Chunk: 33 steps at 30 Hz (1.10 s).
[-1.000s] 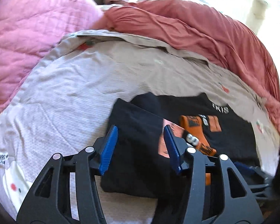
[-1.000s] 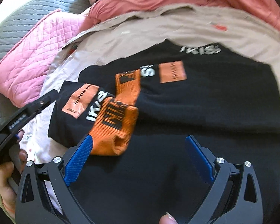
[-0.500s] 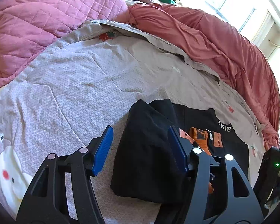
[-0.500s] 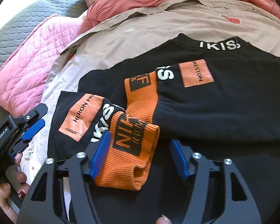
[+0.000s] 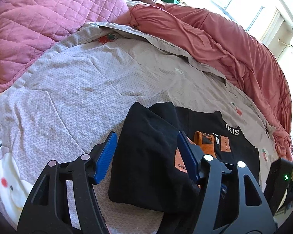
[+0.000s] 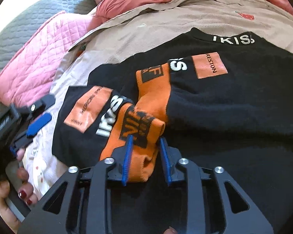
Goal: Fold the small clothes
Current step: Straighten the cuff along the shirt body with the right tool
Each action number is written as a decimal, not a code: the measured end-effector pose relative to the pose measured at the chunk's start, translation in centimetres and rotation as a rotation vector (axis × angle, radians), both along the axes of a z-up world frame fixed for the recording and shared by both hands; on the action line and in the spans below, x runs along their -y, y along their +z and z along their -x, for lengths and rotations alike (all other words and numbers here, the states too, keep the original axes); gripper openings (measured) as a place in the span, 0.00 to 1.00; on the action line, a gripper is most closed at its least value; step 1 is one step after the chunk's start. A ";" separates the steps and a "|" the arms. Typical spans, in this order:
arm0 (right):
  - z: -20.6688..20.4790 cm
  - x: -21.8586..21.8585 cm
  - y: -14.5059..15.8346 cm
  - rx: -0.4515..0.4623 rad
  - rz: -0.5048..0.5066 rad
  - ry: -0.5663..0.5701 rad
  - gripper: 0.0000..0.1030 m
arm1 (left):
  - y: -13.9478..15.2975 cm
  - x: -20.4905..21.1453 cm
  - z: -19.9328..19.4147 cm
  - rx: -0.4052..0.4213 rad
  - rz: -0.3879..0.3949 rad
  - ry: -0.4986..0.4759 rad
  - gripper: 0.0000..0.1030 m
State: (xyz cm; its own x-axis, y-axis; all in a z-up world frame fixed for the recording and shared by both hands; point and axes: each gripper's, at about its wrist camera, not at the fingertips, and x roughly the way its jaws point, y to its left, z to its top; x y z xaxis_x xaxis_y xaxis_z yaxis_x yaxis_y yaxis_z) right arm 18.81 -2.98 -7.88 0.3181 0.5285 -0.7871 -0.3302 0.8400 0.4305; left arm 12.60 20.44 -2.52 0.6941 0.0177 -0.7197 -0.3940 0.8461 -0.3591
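Observation:
A small black sweatshirt [image 6: 234, 105] with orange patches, white letters and orange cuffs lies on the bed. Its left side is folded over, seen as a black fold [image 5: 146, 156] in the left wrist view. My left gripper [image 5: 146, 156] is open, its blue pads on either side of that fold, above it. My right gripper [image 6: 146, 156] is closed around the orange cuff [image 6: 140, 136] of a sleeve that lies across the shirt's front. The left gripper [image 6: 29, 124] and the hand holding it show at the left of the right wrist view.
The shirt rests on a pale patterned sheet [image 5: 87, 89]. A pink quilted pillow [image 5: 48, 19] lies at the far left, and a rumpled red-pink duvet [image 5: 214, 39] runs along the far side. A bright window is behind it.
My right gripper has moved forward and closed from wide open onto the orange cuff. My left gripper has drawn back and tilted up a little, still open over the fold.

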 end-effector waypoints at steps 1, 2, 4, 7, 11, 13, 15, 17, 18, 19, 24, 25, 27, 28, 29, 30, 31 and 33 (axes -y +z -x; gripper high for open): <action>-0.4 0.0 -0.2 -0.006 -0.009 -0.001 0.33 | 0.0 0.0 0.0 -0.001 0.000 0.002 0.54; -0.6 -0.1 -0.2 -0.010 -0.012 0.003 0.32 | 0.0 0.0 -0.1 -0.001 0.001 0.002 0.54; -0.7 -0.4 0.2 -0.007 -0.020 0.030 0.24 | 0.0 -0.1 0.0 -0.002 -0.004 0.002 0.54; -0.1 -0.6 1.9 0.044 -0.045 0.077 0.06 | 0.2 -0.6 0.1 0.003 -0.020 0.020 0.56; 0.3 0.4 5.7 0.160 -0.059 0.093 0.05 | 0.6 -1.1 0.4 0.016 -0.037 0.039 0.57; 0.0 1.7 7.8 0.214 -0.040 0.080 0.05 | 1.0 -0.7 0.4 0.042 -0.046 0.014 0.61; -0.6 3.1 9.5 0.260 -0.019 0.067 0.05 | 1.4 -0.1 0.4 0.074 -0.049 -0.013 0.70; -1.7 5.0 11.2 0.307 0.032 0.040 0.05 | 1.7 0.6 0.3 0.093 -0.062 -0.044 0.70; -2.2 6.0 11.6 0.321 0.059 0.025 0.05 | 1.7 1.1 0.1 0.101 -0.068 -0.060 0.70; -2.6 6.8 11.8 0.329 0.081 0.013 0.05 | 1.7 1.6 -0.1 0.102 -0.072 -0.077 0.70; -4.6 10.9 11.5 0.358 0.212 -0.035 0.05 | 1.0 4.2 -1.1 0.091 -0.104 -0.172 0.70; -5.0 11.9 11.2 0.358 0.235 -0.050 0.05 | 0.9 4.5 -1.2 0.088 -0.113 -0.183 0.70; -6.0 13.3 10.6 0.349 0.268 -0.077 0.05 | 0.6 5.0 -1.5 0.083 -0.116 -0.203 0.70; -6.4 14.2 10.2 0.344 0.289 -0.093 0.05 | 0.4 5.2 -1.6 0.080 -0.116 -0.211 0.70; -6.7 14.9 9.9 0.339 0.309 -0.106 0.05 | 0.3 5.6 -1.8 0.083 -0.121 -0.223 0.70; -6.7 15.3 9.7 0.335 0.322 -0.113 0.05 | 0.2 5.9 -1.9 0.081 -0.130 -0.231 0.70; -6.9 16.0 9.3 0.326 0.344 -0.122 0.05 | 0.1 6.2 -2.1 0.080 -0.138 -0.243 0.70; -7.2 16.9 8.6 0.308 0.368 -0.134 0.05 | -0.3 7.2 -2.6 0.076 -0.144 -0.273 0.70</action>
